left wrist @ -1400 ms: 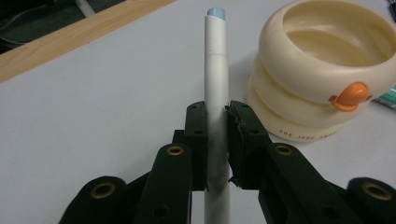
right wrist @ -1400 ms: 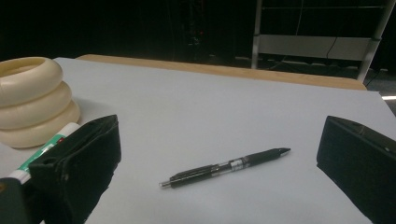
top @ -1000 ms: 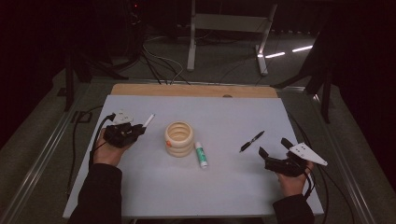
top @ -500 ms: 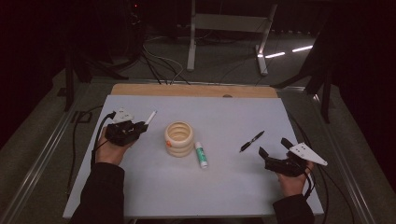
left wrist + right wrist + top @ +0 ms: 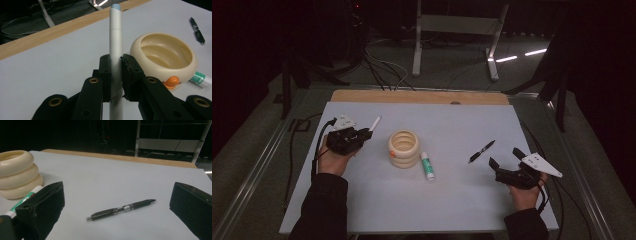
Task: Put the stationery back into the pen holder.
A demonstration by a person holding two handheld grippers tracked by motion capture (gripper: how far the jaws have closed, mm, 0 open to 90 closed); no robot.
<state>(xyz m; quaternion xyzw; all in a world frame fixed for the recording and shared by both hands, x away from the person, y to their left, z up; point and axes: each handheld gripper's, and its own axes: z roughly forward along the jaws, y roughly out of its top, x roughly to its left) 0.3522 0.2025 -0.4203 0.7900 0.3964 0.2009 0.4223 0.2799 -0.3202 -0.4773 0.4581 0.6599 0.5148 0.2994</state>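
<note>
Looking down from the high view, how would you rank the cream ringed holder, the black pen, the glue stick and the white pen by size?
1. Cream ringed holder, clearly largest.
2. Black pen and glue stick look about equally long; the glue stick is thicker.
The white pen is unrankable: the left gripper clamps it and hides much of it.

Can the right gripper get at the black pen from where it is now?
Probably yes. The right gripper is open, with the black pen lying flat on the table just ahead, between its jaws in the right gripper view. Nothing lies between them; the glue stick sits off to the side.
</note>
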